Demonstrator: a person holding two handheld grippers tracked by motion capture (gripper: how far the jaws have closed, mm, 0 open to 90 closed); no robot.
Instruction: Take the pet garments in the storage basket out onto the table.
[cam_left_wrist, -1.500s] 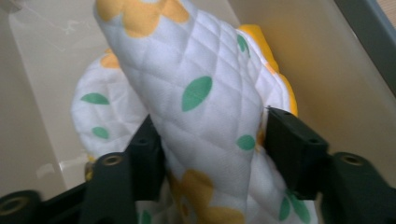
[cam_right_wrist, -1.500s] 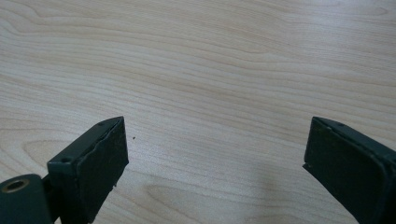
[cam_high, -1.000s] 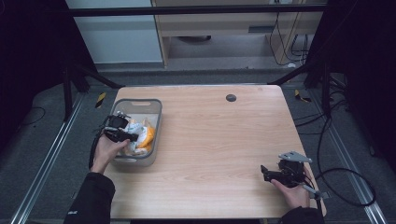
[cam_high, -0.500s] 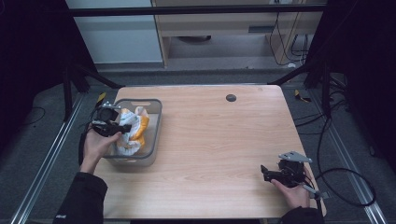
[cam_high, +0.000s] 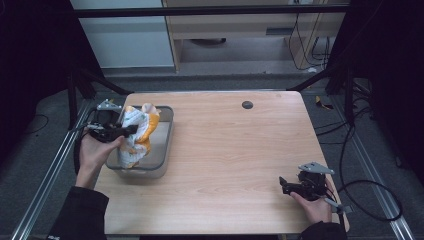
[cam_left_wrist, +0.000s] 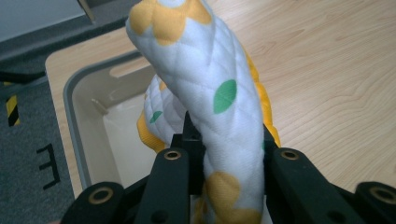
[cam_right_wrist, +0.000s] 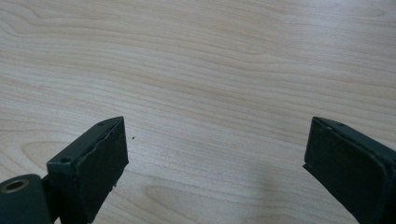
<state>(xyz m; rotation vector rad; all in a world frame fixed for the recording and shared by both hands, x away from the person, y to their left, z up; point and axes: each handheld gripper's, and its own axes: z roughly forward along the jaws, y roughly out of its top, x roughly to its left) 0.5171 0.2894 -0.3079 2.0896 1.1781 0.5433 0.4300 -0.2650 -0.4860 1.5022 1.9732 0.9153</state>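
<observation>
Your left gripper (cam_high: 131, 130) has its jaws clamped on the cloth (cam_high: 137, 135), lifted half out of the bin (cam_high: 167, 137) at the table's (cam_high: 235, 150) left edge. The pinch is on one quilted fold, so the rest could slide free or snag the bin rim. Your right gripper (cam_high: 283, 186) sits at the near right corner, jaws wide apart, empty.

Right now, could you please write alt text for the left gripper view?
The left gripper clamps a quilted white cloth with yellow and green patches, held above a grey bin on a wooden table.
</observation>
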